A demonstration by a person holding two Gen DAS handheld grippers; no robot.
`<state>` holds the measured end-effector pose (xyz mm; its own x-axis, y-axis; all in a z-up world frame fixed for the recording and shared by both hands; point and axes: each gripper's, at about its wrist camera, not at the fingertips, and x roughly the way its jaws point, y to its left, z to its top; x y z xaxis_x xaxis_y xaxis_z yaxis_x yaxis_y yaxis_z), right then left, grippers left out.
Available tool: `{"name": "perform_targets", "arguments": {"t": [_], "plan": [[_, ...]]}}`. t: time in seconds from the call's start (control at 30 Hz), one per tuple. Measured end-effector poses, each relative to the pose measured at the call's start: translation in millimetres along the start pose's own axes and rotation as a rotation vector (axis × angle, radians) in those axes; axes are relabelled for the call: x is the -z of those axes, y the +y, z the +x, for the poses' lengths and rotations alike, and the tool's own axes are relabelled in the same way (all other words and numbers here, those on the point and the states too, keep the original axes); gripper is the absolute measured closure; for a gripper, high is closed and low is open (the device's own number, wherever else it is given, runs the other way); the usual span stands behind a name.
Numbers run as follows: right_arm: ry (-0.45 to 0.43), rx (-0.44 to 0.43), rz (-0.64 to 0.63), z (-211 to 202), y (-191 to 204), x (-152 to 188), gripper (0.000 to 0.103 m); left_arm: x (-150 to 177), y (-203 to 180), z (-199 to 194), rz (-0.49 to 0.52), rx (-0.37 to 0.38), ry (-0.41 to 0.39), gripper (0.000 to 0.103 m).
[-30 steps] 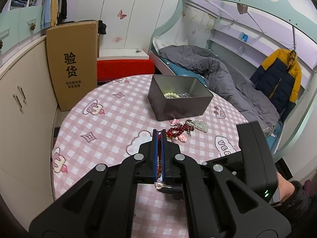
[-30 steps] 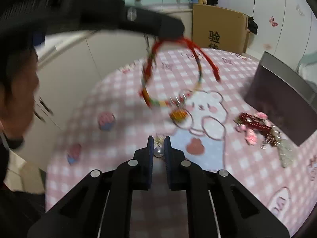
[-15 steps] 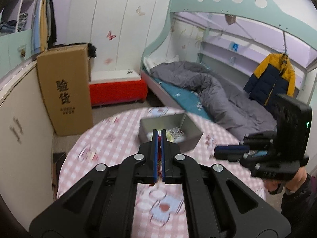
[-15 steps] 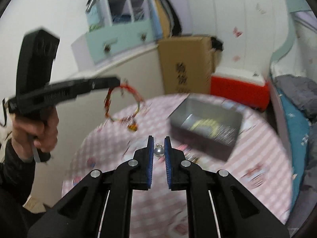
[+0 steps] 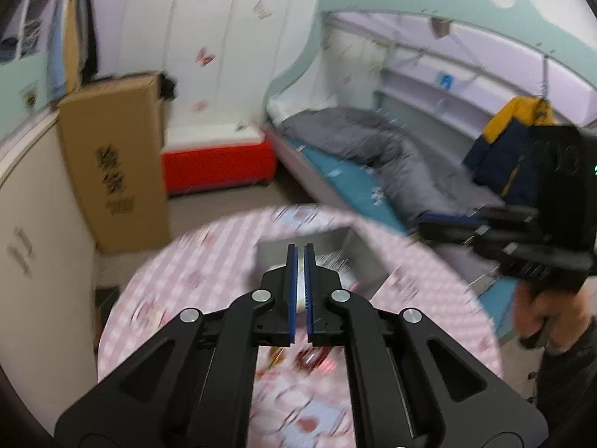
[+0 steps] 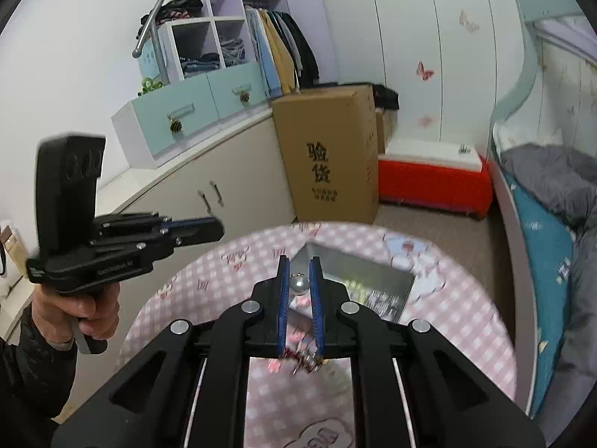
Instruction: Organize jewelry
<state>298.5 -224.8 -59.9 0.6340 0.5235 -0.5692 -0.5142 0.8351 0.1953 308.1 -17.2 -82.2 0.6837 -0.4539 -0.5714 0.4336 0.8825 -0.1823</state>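
Note:
Both grippers hover high above a round pink-checked table (image 6: pixel 194 283) that also shows in the left wrist view (image 5: pixel 179 283). My right gripper (image 6: pixel 298 261) holds a silver pearl earring (image 6: pixel 299 284) between its blue pads above the grey metal tin (image 6: pixel 388 272). My left gripper (image 5: pixel 300 248) has a narrow gap between its pads with nothing visible in it, above the tin (image 5: pixel 335 250). The red bracelet is not in view. Loose jewelry (image 6: pixel 302 362) lies on the table under the right gripper.
A cardboard box (image 6: pixel 328 153) and a red storage bench (image 6: pixel 433 183) stand beyond the table. Cabinets (image 6: pixel 209 171) run along the left. A bed with grey bedding (image 5: pixel 373 156) is at the right. The left wrist view is motion-blurred.
Both grippers have risen high above the table and over the tin. The red bracelet that hung from the left gripper is gone, and its pads have parted slightly.

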Motion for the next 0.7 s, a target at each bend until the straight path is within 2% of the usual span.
{"name": "perform_targets", "arguments": {"t": [0.07, 0.1, 0.13, 0.2, 0.3, 0.37, 0.4, 0.47, 0.5, 0.53, 0.7], "plan": [[0.021, -0.004, 0.019, 5, -2, 8, 0.094, 24, 17, 11, -0.061, -0.047, 0.060, 0.068], [0.031, -0.007, 0.032, 8, -4, 13, 0.094, 31, 23, 15, -0.084, -0.064, 0.072, 0.029], [0.036, -0.009, 0.042, 10, -6, 15, 0.094, 42, 32, 22, -0.122, -0.096, 0.074, 0.022], [0.041, -0.011, 0.054, 12, -7, 16, 0.094, 52, 39, 39, -0.124, -0.111, 0.118, 0.022], [0.031, -0.012, 0.054, 9, -6, 14, 0.094, 62, 40, 66, -0.095, -0.155, 0.187, 0.023], [0.021, -0.009, 0.049, 3, -5, 12, 0.094, 71, 37, 87, -0.082, -0.147, 0.256, 0.049], [0.019, -0.008, 0.049, 3, -5, 11, 0.094, 77, 37, 93, -0.077, -0.150, 0.286, 0.069], [0.016, 0.000, 0.047, -1, -6, 11, 0.094, 84, 26, 94, 0.002, -0.195, 0.275, 0.070], [0.016, 0.001, 0.046, -1, -6, 11, 0.094, 84, 23, 93, 0.016, -0.196, 0.277, 0.081], [0.015, 0.001, 0.046, -2, -7, 11, 0.094, 84, 21, 90, 0.017, -0.165, 0.283, 0.099], [-0.003, 0.003, 0.047, -7, -8, 6, 0.094, 79, 22, 65, -0.031, -0.067, 0.230, 0.099]]}}
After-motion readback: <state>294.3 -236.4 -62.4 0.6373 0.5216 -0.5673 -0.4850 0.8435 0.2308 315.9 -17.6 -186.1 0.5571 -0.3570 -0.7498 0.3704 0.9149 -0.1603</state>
